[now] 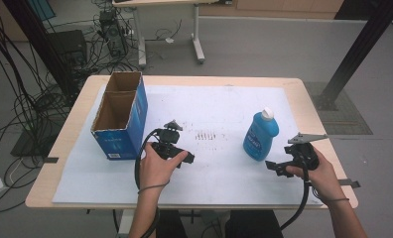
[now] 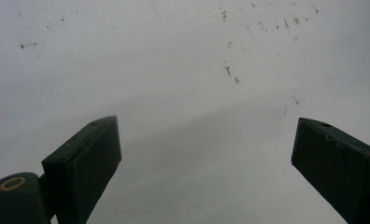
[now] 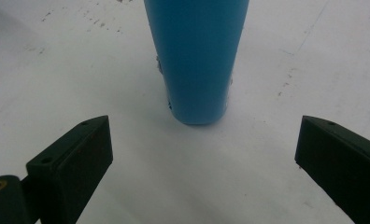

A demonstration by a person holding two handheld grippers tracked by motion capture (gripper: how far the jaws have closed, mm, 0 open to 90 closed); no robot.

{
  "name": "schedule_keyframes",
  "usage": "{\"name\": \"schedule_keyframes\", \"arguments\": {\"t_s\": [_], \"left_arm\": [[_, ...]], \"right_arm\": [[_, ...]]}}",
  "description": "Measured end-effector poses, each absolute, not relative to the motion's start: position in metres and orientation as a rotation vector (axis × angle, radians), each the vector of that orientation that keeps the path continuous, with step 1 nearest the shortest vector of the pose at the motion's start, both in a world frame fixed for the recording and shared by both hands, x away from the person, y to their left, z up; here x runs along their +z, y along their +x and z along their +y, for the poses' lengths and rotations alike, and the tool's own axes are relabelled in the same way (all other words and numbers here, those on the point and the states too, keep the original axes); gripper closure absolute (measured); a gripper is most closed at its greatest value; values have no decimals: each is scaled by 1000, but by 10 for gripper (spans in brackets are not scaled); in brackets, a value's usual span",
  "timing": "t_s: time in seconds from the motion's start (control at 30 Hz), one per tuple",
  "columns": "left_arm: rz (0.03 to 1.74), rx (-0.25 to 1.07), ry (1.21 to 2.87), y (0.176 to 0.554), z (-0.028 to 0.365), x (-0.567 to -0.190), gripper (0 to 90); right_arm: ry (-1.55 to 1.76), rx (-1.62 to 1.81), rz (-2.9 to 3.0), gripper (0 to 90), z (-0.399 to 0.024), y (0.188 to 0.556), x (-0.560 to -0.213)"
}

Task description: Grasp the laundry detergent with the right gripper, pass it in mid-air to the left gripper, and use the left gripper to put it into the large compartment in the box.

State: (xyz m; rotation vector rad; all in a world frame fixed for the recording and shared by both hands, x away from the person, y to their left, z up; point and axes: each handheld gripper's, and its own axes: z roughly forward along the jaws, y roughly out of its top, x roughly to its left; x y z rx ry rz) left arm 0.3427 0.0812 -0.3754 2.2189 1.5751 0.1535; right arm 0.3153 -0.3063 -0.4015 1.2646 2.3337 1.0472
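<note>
A blue bottle (image 1: 260, 135) with a white cap stands upright on the white mat (image 1: 219, 109), right of centre. My right gripper (image 1: 275, 167) sits just to its right, low over the mat, jaws open and pointed at it. In the right gripper view the bottle's base (image 3: 197, 60) stands a little beyond the wide-apart jaws of the right gripper (image 3: 204, 140), apart from both. My left gripper (image 1: 183, 153) is held left of centre beside an open blue cardboard box (image 1: 120, 116). The left gripper (image 2: 204, 140) is open over bare, speckled mat.
The box has two open-topped compartments and stands at the mat's left side. Dark specks (image 1: 209, 135) mark the mat's middle. The wooden table edge (image 1: 313, 99) rims the mat. Cables and another table's legs lie on the floor beyond.
</note>
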Motion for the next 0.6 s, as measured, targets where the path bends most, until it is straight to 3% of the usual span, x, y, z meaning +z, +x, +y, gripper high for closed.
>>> {"name": "schedule_keyframes", "arguments": {"t_s": [0.6], "left_arm": [[1575, 171, 2219, 341, 78, -378, 87]], "right_arm": [[1232, 1141, 2262, 38, -301, 316, -408]]}}
